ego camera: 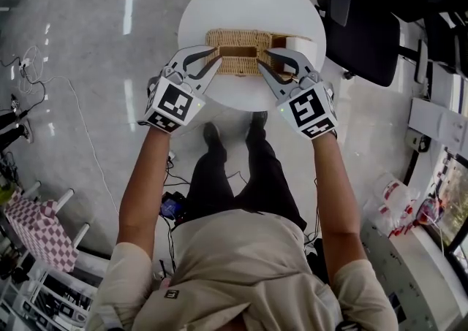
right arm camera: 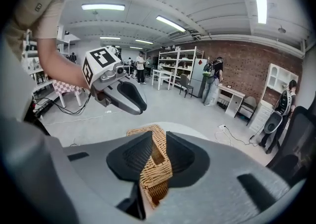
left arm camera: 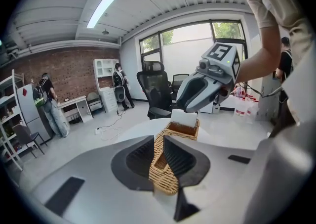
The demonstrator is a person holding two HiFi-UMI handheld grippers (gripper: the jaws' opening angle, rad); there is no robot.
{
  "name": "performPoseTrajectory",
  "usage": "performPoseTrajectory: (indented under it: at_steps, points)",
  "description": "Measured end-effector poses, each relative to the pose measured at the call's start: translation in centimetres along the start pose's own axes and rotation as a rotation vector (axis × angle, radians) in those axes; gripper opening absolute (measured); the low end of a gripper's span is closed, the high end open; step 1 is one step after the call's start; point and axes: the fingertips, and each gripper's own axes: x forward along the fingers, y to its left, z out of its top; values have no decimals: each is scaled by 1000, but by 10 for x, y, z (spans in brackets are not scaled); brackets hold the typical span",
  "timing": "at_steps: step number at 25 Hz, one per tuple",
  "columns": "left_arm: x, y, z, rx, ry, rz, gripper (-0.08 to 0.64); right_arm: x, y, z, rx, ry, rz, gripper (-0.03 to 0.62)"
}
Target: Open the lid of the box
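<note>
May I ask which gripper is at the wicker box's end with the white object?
The right gripper: the white object lies beside it; the left gripper clamps the opposite end.

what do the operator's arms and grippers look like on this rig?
The left gripper and right gripper match: light grey shells tapering into two jaws, lined with black ribbed pads. Each carries a white cube with black square markers: left cube, right cube. No cables show on them. The person wears a beige short-sleeved shirt, forearms bare, and dark trousers.
</note>
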Motion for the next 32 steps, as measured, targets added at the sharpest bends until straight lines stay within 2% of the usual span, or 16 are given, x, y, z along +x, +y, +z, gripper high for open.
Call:
performPoseTrajectory:
  at_steps: [6,12,22,28,32]
  points:
    - [9,-12,-30,10,31,-23,35,16,15,-25,-41,51,26,97]
    - [19,-19,-55,53,73,-22,115,28,26,-47,-93,101,50,119]
    - [34,-34,-79,218,118,-19,231,44,43,-76,-269,183,66,182]
    - [40,-38,-92,330,146,2,253,54,54,-91,-440,264,59,210]
    - [42,-42,-101,395,171,8,253,58,55,-98,-524,309,21,207]
